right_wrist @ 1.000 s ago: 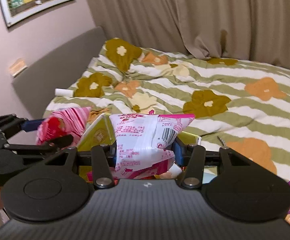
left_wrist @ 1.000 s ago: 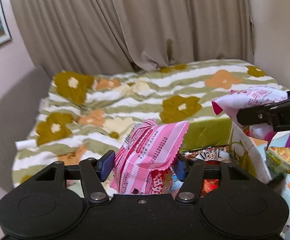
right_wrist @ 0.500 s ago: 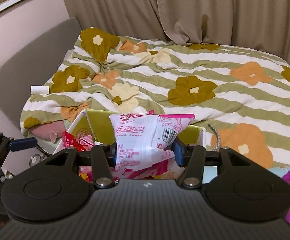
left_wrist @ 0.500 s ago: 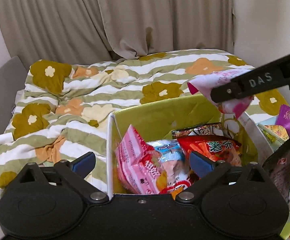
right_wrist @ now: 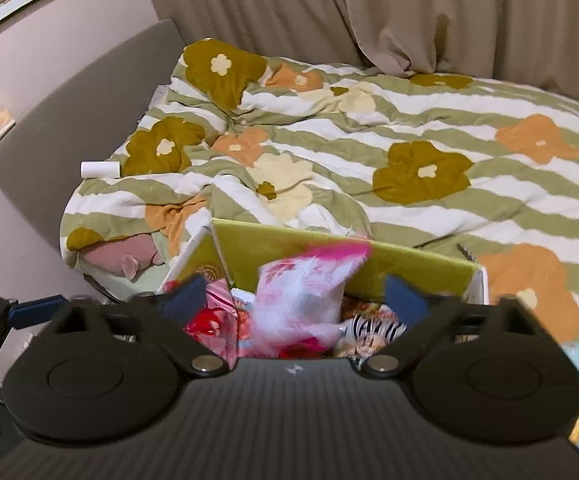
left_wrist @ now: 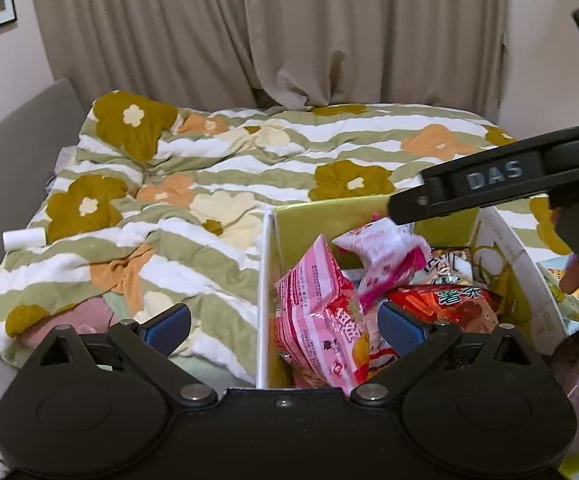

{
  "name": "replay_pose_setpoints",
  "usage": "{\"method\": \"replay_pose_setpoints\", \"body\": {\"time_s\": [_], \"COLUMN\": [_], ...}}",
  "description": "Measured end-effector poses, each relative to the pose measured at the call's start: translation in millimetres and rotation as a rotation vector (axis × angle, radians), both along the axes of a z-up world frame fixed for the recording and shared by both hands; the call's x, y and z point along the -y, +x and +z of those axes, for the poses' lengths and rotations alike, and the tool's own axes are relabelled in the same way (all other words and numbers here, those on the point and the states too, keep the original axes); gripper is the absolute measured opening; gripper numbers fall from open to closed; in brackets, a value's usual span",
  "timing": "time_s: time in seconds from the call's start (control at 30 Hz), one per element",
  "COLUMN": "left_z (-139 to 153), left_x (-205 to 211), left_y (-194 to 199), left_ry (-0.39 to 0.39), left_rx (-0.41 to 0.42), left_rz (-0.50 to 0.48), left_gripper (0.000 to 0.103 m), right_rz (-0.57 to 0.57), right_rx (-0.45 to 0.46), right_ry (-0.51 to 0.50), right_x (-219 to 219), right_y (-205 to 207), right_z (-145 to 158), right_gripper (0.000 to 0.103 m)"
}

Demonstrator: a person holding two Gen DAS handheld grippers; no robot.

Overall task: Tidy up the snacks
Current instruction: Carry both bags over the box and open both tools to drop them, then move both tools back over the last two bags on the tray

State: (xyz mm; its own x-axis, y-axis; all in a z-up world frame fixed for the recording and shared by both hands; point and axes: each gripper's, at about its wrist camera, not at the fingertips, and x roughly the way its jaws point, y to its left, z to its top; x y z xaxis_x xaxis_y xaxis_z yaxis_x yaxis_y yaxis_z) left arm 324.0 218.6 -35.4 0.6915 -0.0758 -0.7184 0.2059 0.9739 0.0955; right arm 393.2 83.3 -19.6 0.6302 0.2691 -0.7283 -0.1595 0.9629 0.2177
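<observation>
Above the green box (right_wrist: pixel 413 268) at lower centre, our right claw (right_wrist: pixel 293 292) has just sprung wide, dropping the white-pink packet (right_wrist: pixel 301 292); left claw (left_wrist: pixel 285 326) spread, empty. Heaped snacks may let it slide out.

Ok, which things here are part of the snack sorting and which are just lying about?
Part of the job:
- green box
- pink striped packet
- white and pink packet
- red packet
- left gripper, open
- right gripper, open

Lying about:
- flowered quilt
- white roll
- curtain
</observation>
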Motion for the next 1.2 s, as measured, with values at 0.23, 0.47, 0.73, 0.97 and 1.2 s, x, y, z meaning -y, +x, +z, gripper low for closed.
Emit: {"method": "replay_pose_setpoints", "body": {"time_s": [0.23,0.47,0.73,0.97,1.2], "left_z": [4.4,20.0,36.7,50.3,49.8], "left_x": [-3.3,-2.1,7.4,43.2,106.9], "left_y": [-7.9,-20.0,-34.3,-50.5,-72.3], "left_ry": [-0.026,-0.042,-0.079,-0.117,-0.097], "left_rx": [-0.01,0.034,0.078,0.114,0.104], "left_rz": [0.024,0.014,-0.023,-0.091,-0.1], "left_gripper": [0.101,0.101,0.101,0.102,0.102], "right_rz": [-0.026,-0.044,-0.109,-0.201,-0.241], "right_rx": [0.002,0.048,0.102,0.143,0.161], "right_ry": [0.024,0.012,-0.001,-0.019,-0.098], "right_x": [12.1,17.9,39.4,82.7,151.7], "right_y": [-11.8,-28.9,-63.4,-105.3,-145.5], "right_z": [3.9,21.7,46.3,63.8,67.4], "right_gripper": [0.103,0.103,0.103,0.103,0.103]}}
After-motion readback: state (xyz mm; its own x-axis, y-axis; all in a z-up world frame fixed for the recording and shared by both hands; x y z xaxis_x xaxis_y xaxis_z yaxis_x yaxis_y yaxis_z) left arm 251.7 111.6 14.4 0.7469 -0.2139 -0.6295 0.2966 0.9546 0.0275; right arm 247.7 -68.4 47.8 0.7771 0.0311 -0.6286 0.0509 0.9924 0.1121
